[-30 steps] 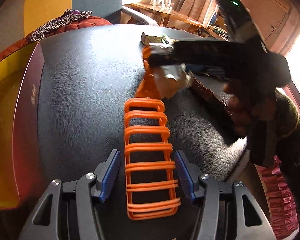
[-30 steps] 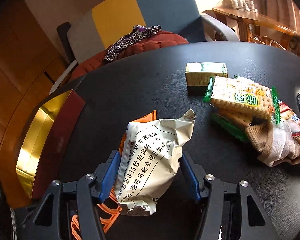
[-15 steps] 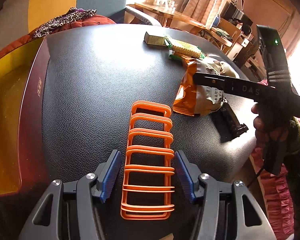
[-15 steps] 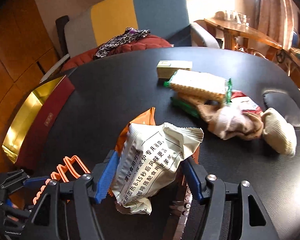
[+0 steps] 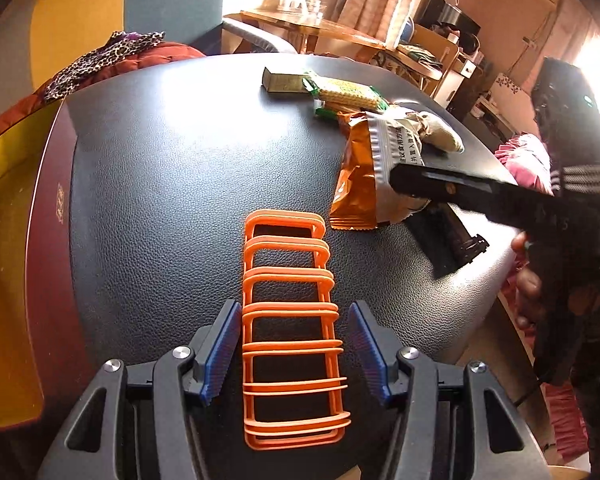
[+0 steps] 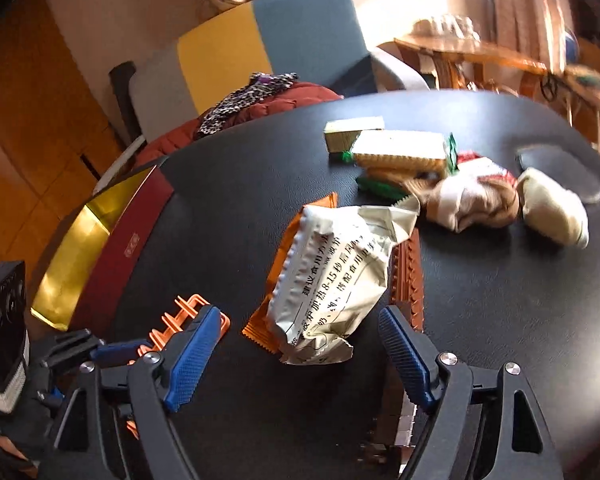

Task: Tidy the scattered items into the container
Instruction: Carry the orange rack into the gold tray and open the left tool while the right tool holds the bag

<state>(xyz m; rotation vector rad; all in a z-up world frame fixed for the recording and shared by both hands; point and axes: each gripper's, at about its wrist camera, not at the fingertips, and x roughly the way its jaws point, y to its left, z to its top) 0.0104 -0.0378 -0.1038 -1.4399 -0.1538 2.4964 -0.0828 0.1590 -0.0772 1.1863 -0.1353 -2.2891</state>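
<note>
Currently logged: orange rack (image 5: 292, 332) flat on bench (image 5: 160, 184), between my spread, empty left claw (image 5: 294, 354); light, stiff, springy, so I'd pinch across its side rails. Snack bag (image 6: 332, 284) ahead of the released right claw (image 6: 300, 354): soft, crinkly. Box (image 6: 80, 240) waits at the bench's edge.

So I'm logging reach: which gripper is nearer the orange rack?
Left. The left gripper straddles the orange rack, open; the right gripper sits open around the snack packet beside it.

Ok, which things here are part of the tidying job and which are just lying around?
Job: orange rack, snack packet, cracker pack, small box, socks, gold-lined red box.
Lying about: leopard-print cloth, armchair, wooden side table.
</note>
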